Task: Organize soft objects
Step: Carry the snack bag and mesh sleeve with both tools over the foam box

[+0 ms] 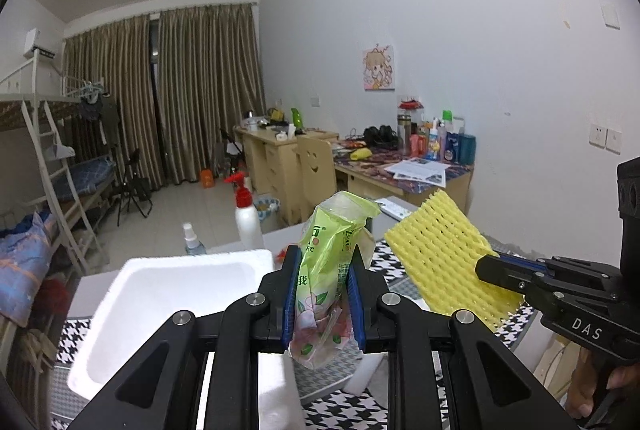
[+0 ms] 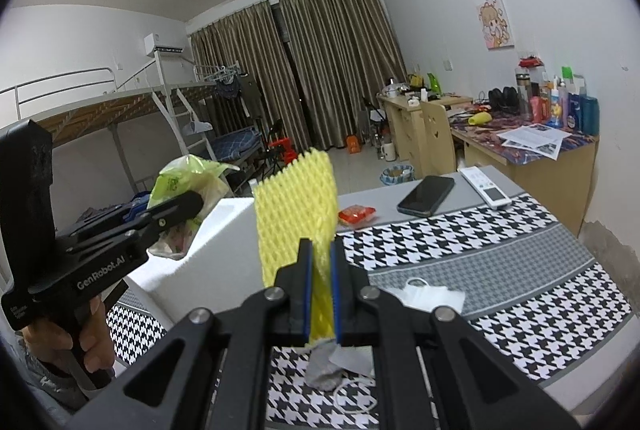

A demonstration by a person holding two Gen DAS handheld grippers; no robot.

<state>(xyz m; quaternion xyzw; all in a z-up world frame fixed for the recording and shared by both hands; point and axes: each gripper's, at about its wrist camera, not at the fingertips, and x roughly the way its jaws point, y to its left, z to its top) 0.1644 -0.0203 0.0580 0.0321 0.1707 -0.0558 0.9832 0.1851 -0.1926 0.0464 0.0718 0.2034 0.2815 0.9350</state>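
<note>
Both items are in the air above the tabletop (image 2: 500, 250), so the step in hand looks like carrying them to the white foam box (image 1: 160, 294), the likeliest place for soft things. To do it well, I would bring each piece over the open box before letting go, and lower it close to the bottom, since both are light and could drift or catch on the rim. The bag (image 1: 328, 282) is crinkly and slack, so its loose lower end may drag on the box edge; keep it high until it is over the middle. The foam net (image 2: 296, 205) stands stiffly upward from its grip and could tip out sideways if released while tilted, so level it first. Release one at a time so the two hand-held grippers, which are near each other, do not collide. The left hand-held gripper (image 1: 323, 294) is partly closed, its blue pads pressing the green printed bag about its middle, with the box just beside and below it on the left. The right hand-held gripper (image 2: 321, 290) is fully closed, pinching the lower end of the yellow foam net, above the houndstooth cloth (image 2: 460, 230).
</note>
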